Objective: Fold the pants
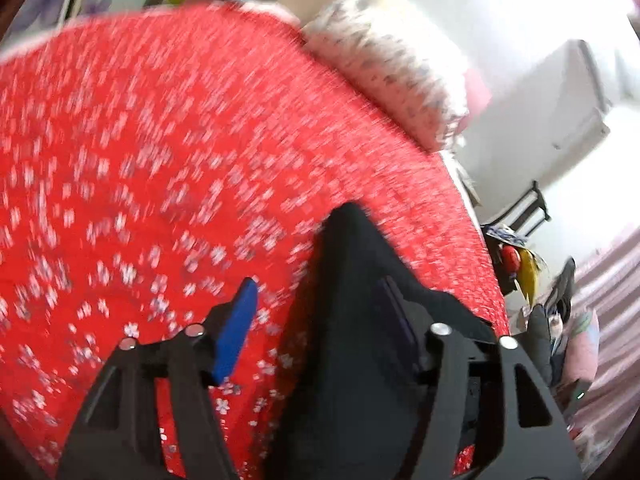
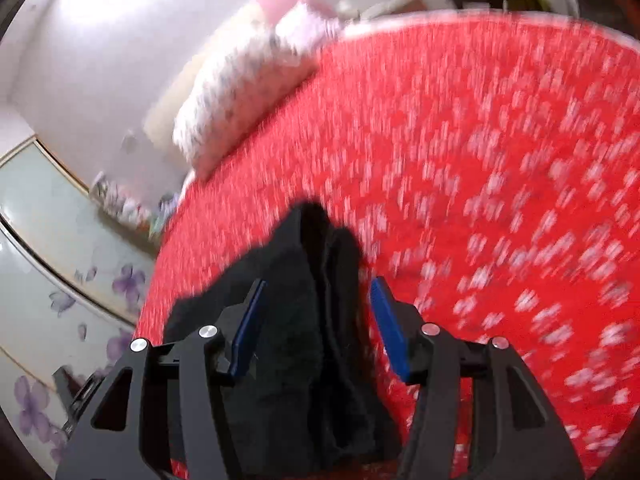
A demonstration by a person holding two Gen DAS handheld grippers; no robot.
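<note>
Pants [image 2: 304, 320] lie on red bedspread [image 2: 480, 160] between both spread claws [image 1: 320, 328] [image 2: 316, 328].

No text, label, brand or number can be read in either view.

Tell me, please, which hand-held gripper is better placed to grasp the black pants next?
Probably the right hand-held gripper: the black pants lie between its open fingers, while in the left hand-held gripper the cloth drapes over one finger.

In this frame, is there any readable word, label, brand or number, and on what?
None can be read.
Pants: plain black, no label showing.
Bedspread: white flower print only, no text.
Clutter beside the bed: too blurred and small to tell.
</note>
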